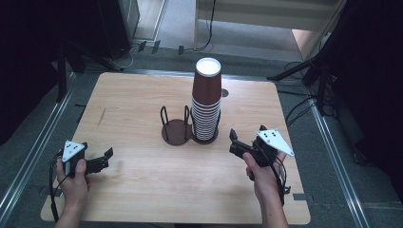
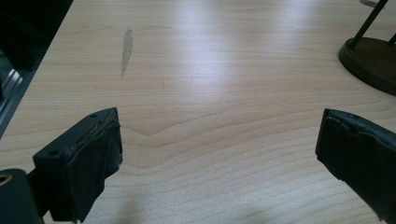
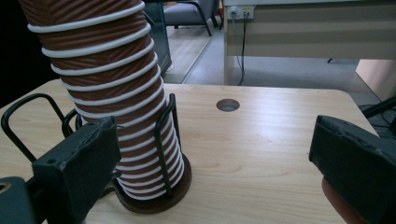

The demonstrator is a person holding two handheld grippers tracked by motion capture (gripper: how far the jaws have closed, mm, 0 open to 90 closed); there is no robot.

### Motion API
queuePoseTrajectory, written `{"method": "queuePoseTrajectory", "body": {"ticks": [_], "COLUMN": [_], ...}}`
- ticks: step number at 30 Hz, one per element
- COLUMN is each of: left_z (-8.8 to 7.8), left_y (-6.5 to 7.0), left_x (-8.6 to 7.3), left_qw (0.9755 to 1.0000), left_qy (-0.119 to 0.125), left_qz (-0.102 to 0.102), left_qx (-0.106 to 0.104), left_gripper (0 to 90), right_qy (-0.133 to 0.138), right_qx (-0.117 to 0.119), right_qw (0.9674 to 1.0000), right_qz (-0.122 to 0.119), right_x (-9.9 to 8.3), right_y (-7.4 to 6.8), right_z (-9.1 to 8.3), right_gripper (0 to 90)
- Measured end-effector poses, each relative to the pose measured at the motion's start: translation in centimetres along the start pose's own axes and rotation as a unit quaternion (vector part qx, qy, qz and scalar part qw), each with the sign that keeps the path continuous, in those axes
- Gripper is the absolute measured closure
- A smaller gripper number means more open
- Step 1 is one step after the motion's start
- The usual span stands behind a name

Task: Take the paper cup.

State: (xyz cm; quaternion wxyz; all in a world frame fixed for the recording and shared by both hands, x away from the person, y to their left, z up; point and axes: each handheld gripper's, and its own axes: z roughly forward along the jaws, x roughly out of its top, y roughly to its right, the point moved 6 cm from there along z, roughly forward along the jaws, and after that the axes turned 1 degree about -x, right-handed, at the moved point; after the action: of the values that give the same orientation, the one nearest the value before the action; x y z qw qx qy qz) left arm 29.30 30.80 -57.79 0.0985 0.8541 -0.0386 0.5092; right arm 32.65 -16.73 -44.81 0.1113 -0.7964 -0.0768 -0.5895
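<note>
Ribbed paper cups (image 1: pixel 206 102), smooth wood table (image 1: pixel 128 109)

The stack of cups (image 1: pixel 206 102) is brown with white rims, its holder (image 1: pixel 177 131) dark brown, the table (image 1: pixel 128 109) pale wood.

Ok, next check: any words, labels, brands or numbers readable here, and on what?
None can be read.
The stack of brown paper cups has plain ribbed sides, no print.
The dark holder and the wooden table carry no marks.
The grey plate on the right claw has only holes.
</note>
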Motion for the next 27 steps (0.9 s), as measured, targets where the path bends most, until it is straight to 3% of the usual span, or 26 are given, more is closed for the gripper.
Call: {"method": "queuePoseTrajectory", "body": {"ticks": [12,27], "left_z": [0.0,-0.1], "left_y": [0.1,0.1], "left_x": [0.0,0.0], "left_qw": [1.0000,1.0000], "left_qy": [-0.001,0.002], "left_qz": [0.002,0.003], "left_qx": [-0.002,-0.005], "left_gripper": [1.1,1.1], "right_qy": [0.001,0.004], "right_qx": [0.013,0.043], "right_qw": [0.9999,0.9988], "right_qz": [-0.009,-0.025], "right_x": [1.1,2.9], "right_y": [-1.6,-4.7], "right_z": [1.2,2.7], "right_gripper": [1.9,1.5]}}
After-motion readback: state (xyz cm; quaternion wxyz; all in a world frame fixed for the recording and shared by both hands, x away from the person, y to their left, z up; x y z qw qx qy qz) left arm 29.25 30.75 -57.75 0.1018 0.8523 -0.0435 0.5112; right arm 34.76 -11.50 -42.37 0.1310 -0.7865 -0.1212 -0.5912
